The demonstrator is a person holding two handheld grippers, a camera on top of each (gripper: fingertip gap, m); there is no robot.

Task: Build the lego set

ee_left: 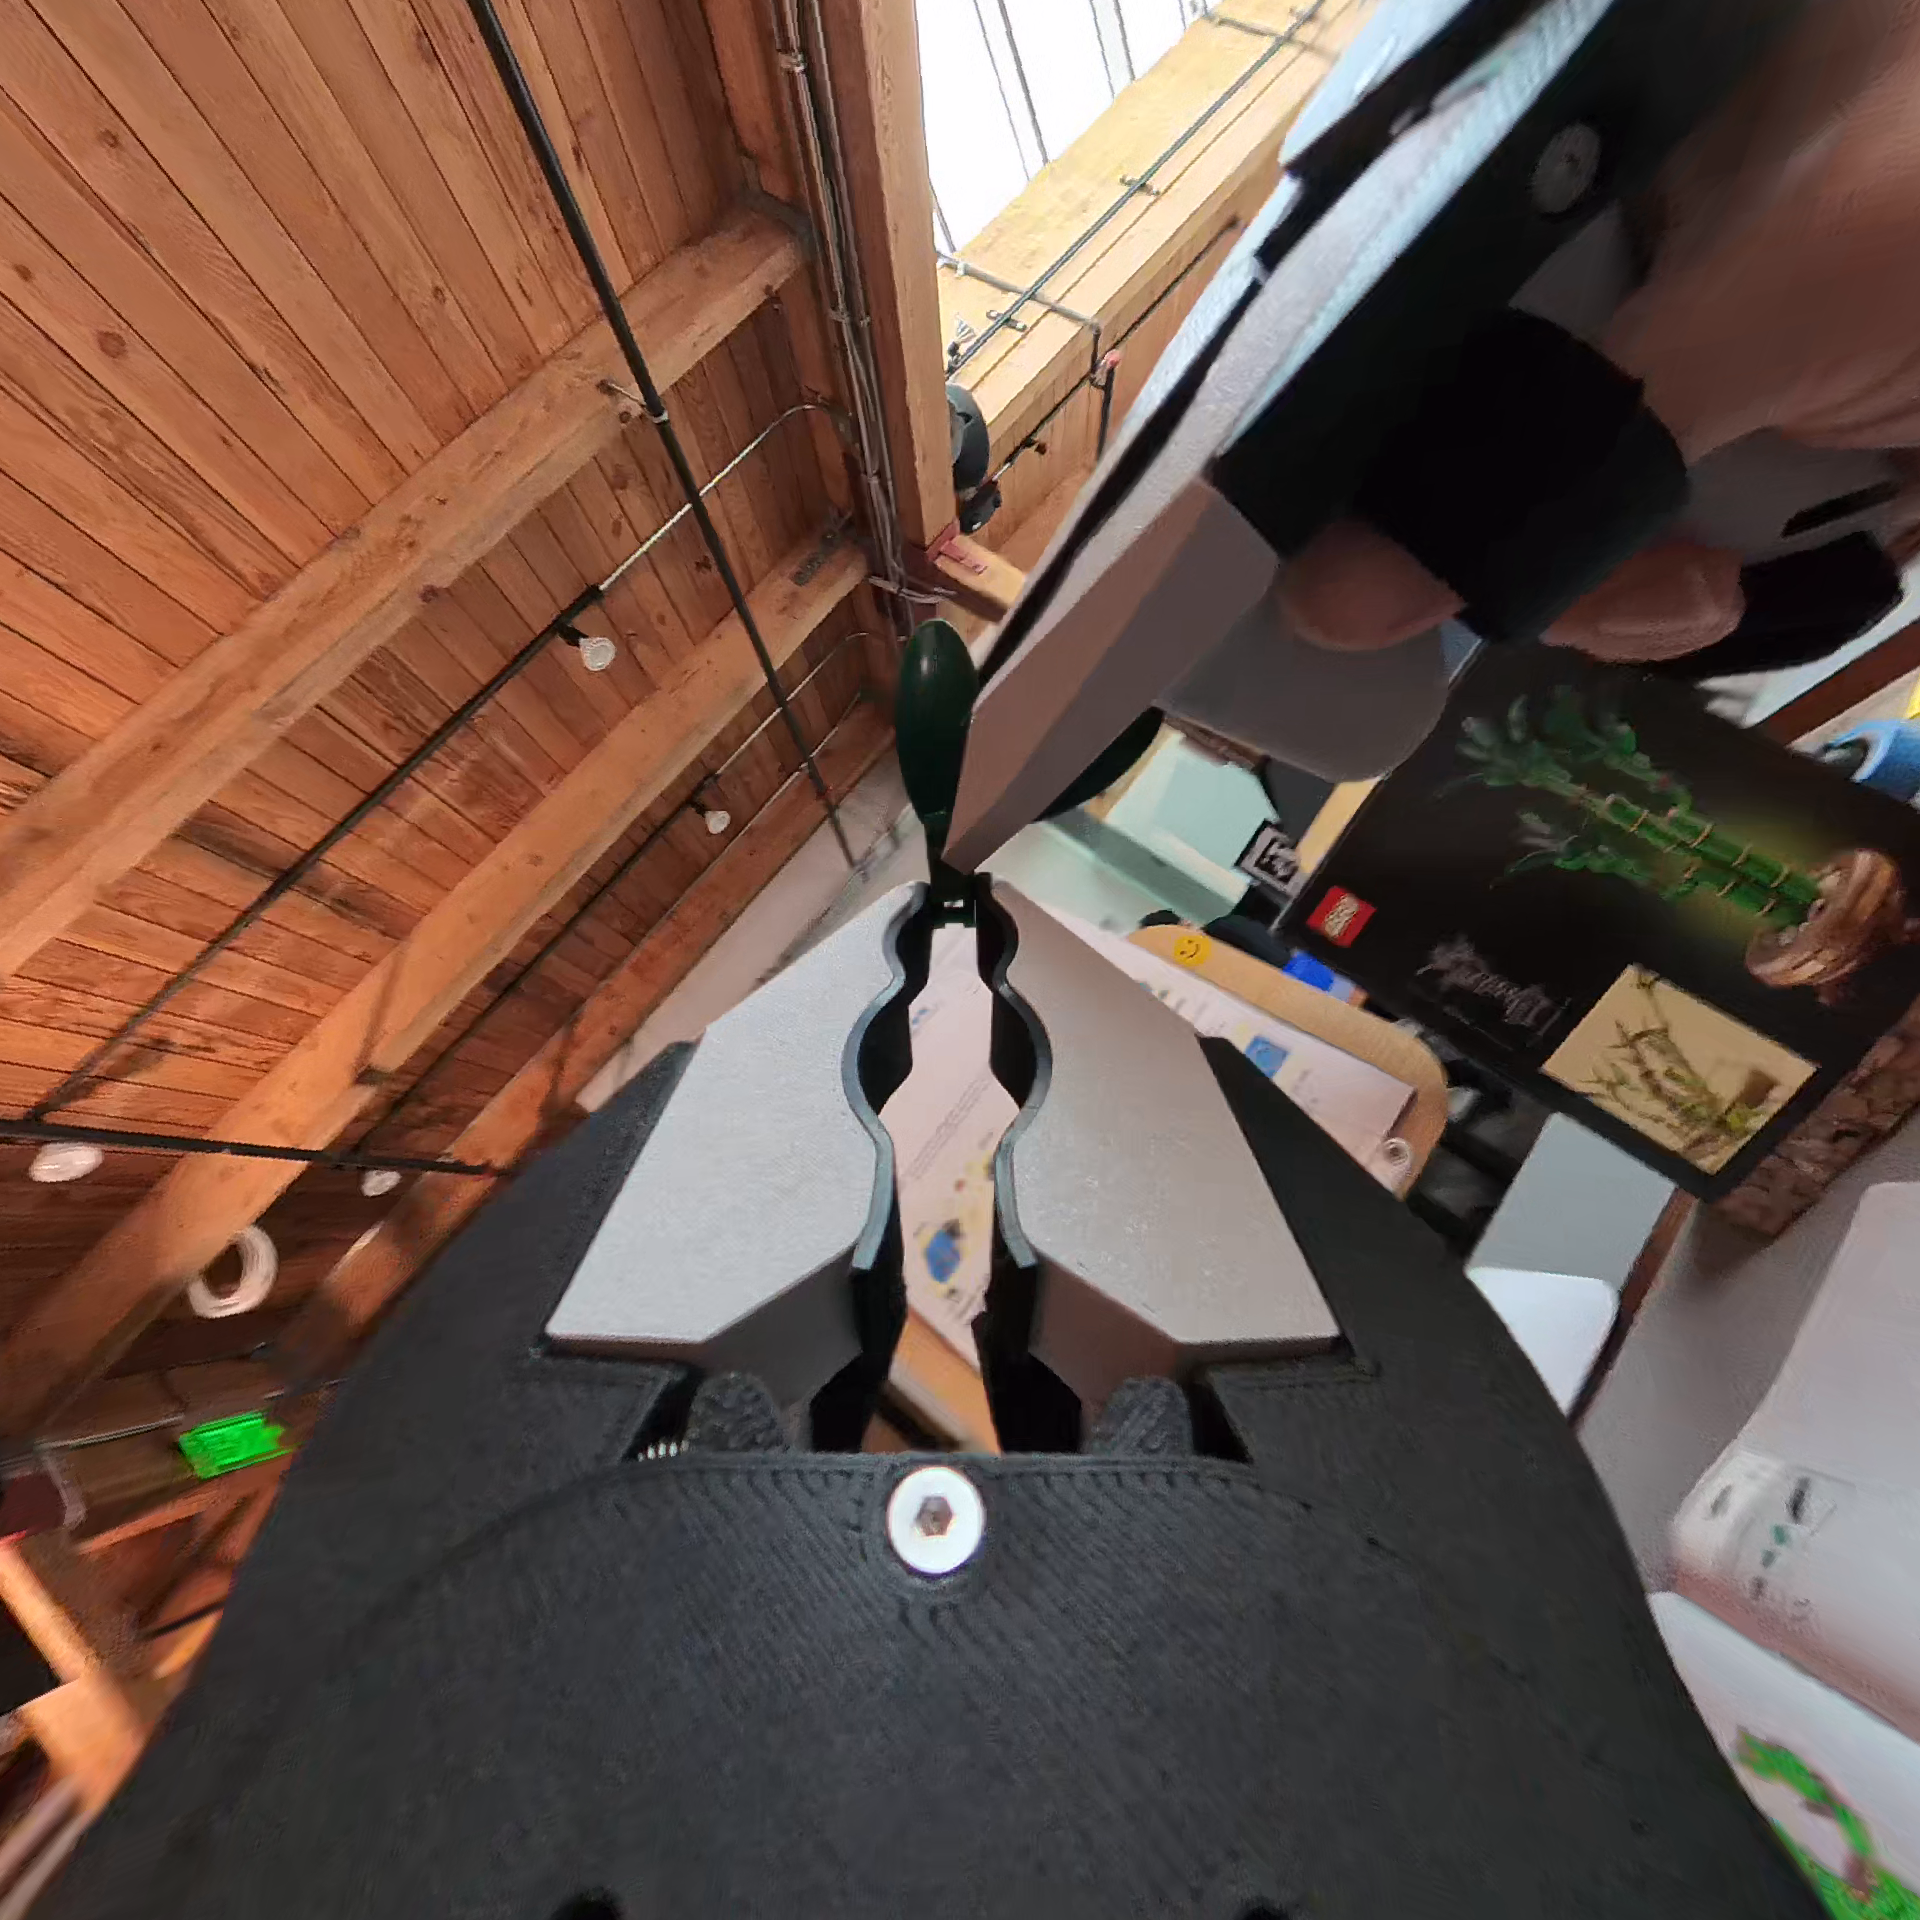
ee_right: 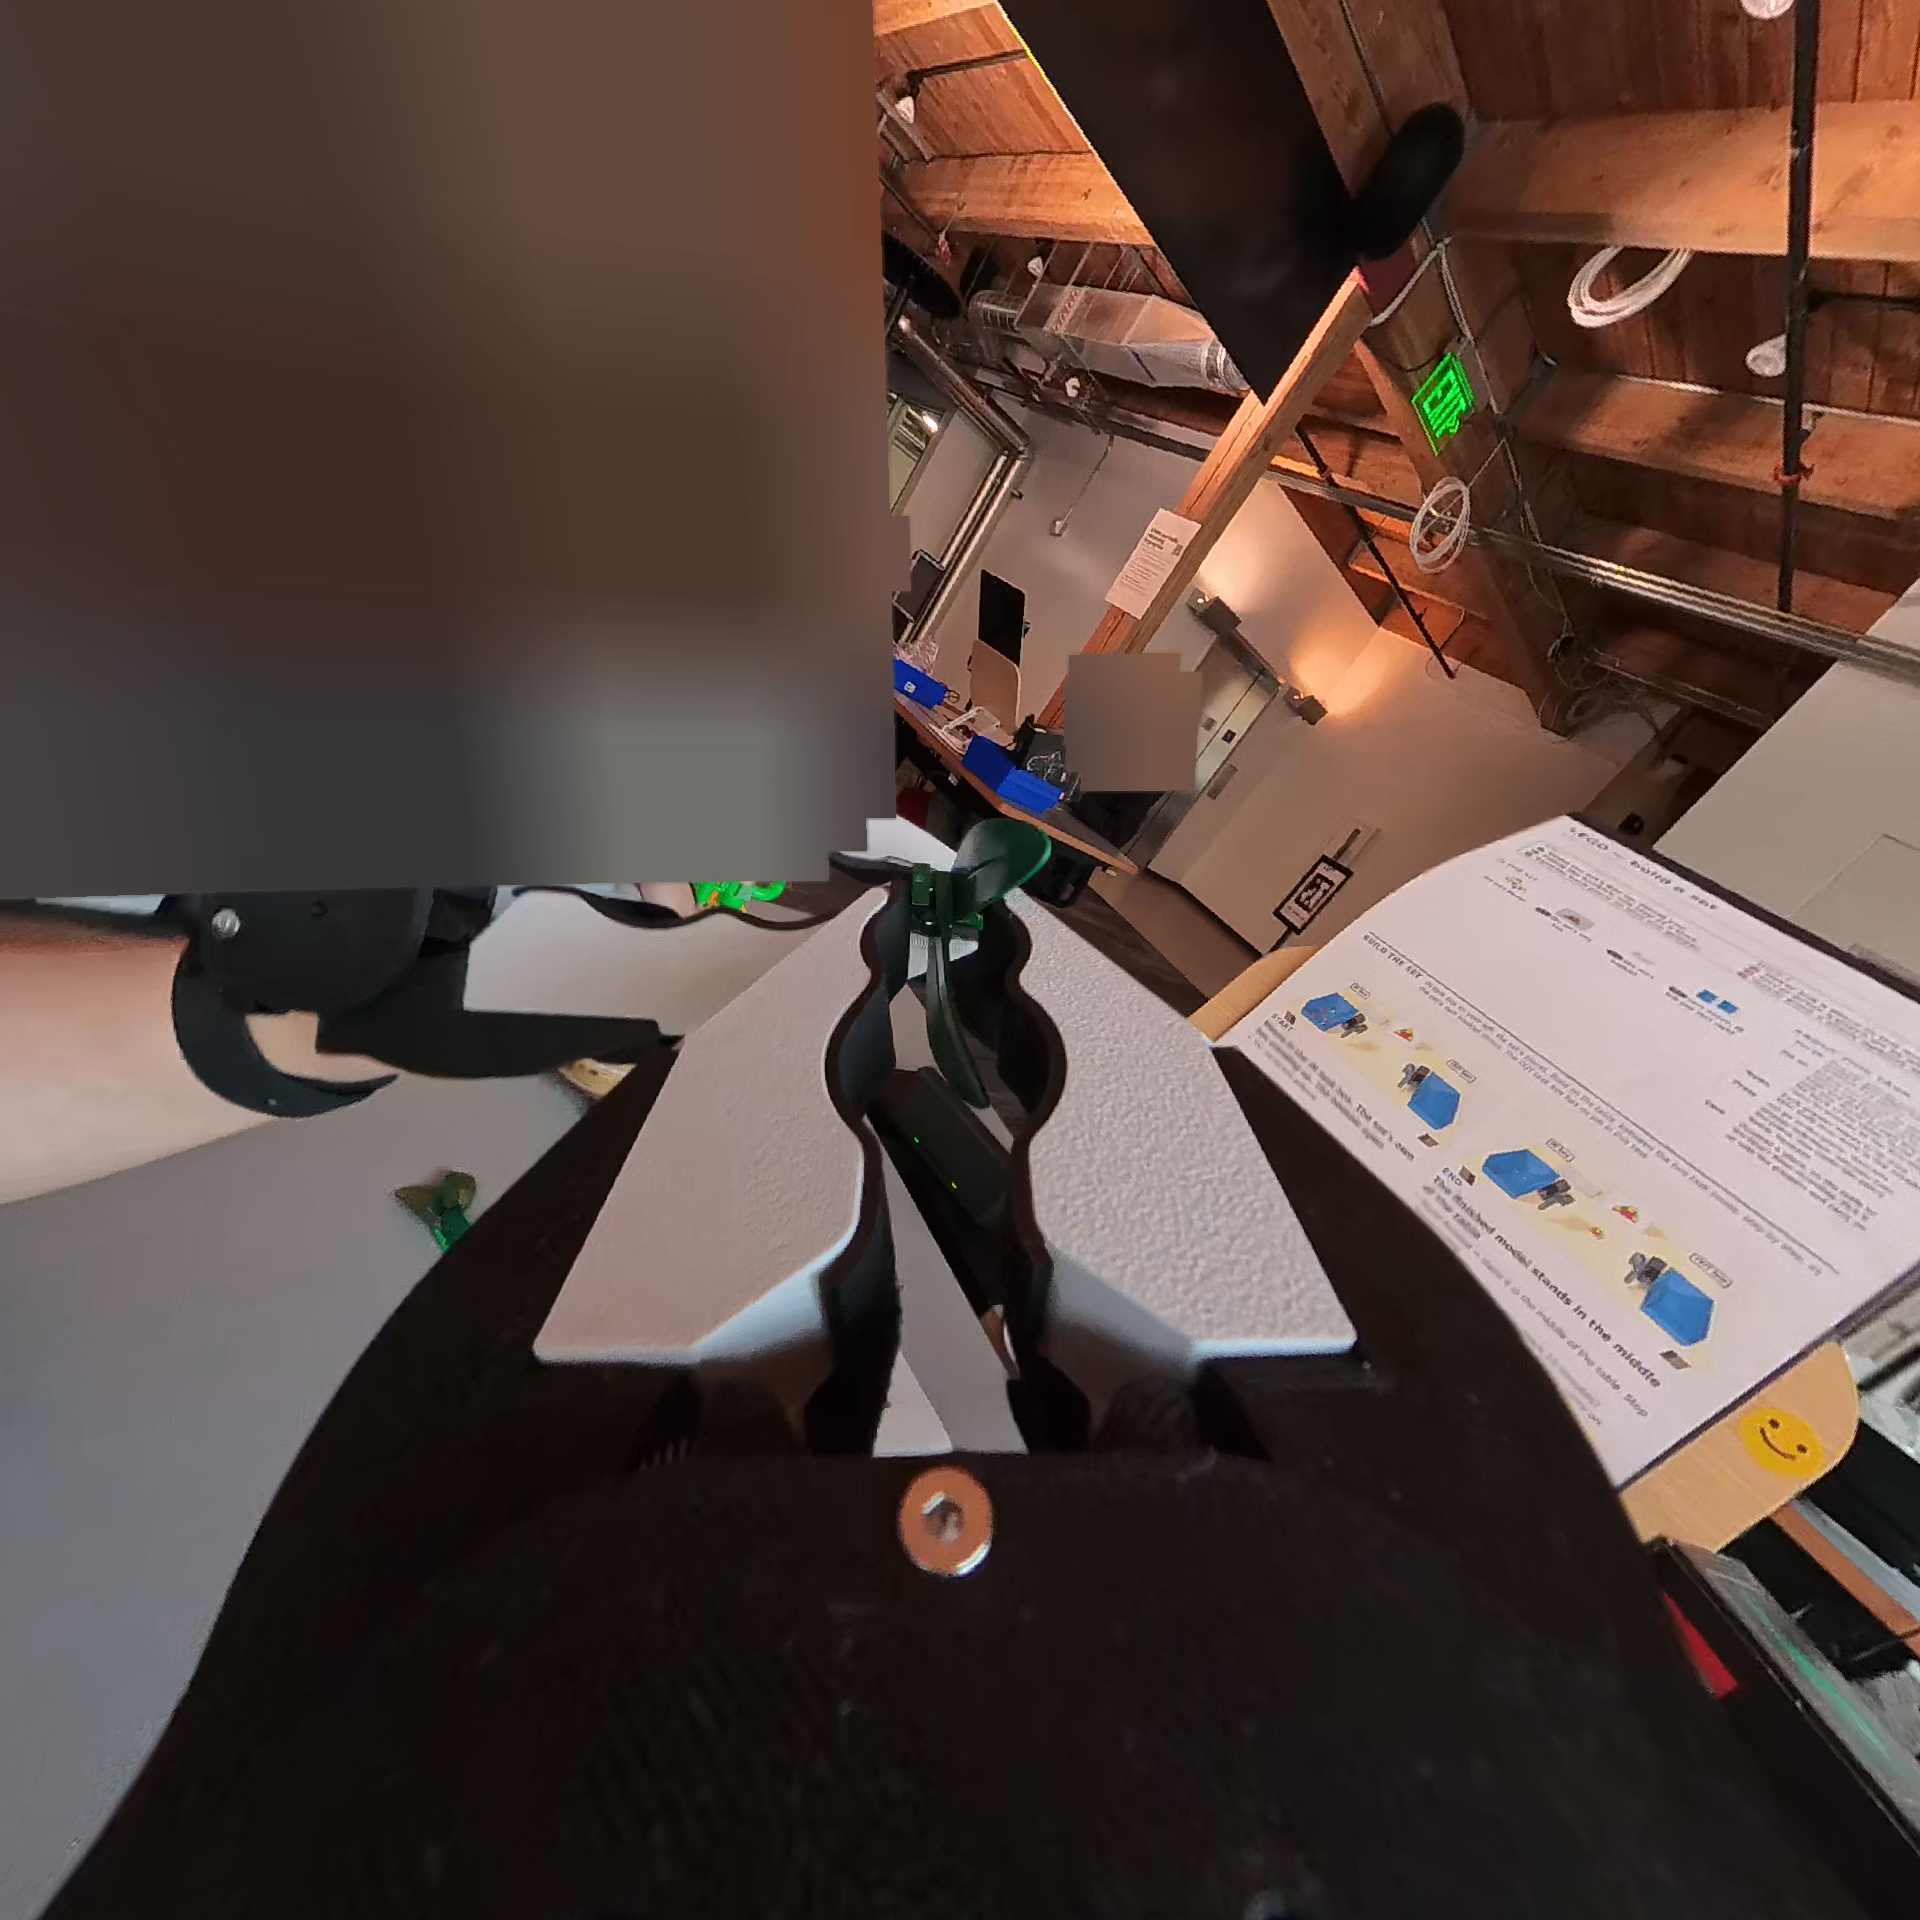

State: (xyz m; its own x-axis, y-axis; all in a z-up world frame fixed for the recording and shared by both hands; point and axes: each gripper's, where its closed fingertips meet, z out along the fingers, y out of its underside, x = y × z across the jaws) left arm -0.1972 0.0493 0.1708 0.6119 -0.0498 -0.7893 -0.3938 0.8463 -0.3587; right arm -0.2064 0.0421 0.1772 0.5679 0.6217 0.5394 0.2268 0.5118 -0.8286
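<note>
The leaf piece point(ee_left: 935, 727), dark green, stands pinched by its small stem clip at the very tips of the left tool point(ee_left: 951, 904), its long axis running straight on from the fingers, blade up toward the ceiling. The left tool is clenched on that clip. The right tool point(ee_right: 940, 914) likewise grips a green clip with leaves point(ee_right: 997, 847) at its tips, one blade fanning up past the tips, another hanging down between the fingers. In the left view the right tool's grey finger comes in from the upper right of the leaf piece and its corner sits just beside the stem, touching or nearly so; I cannot tell which. So both pieces are held in the air, tip to tip, and the coming move, I judge, is to press one clip onto the other along the stem axis; neither hand is clearly nearer.

Right of the leaf piece in the left view, the set's box point(ee_left: 1621, 914) leans farther back. In the right view an instruction sheet point(ee_right: 1621, 1091) lies to the right of the clip, and a loose green piece point(ee_right: 442, 1205) lies on the grey worktop point(ee_right: 208, 1403) to its lower left. Nothing stands between the tools
</note>
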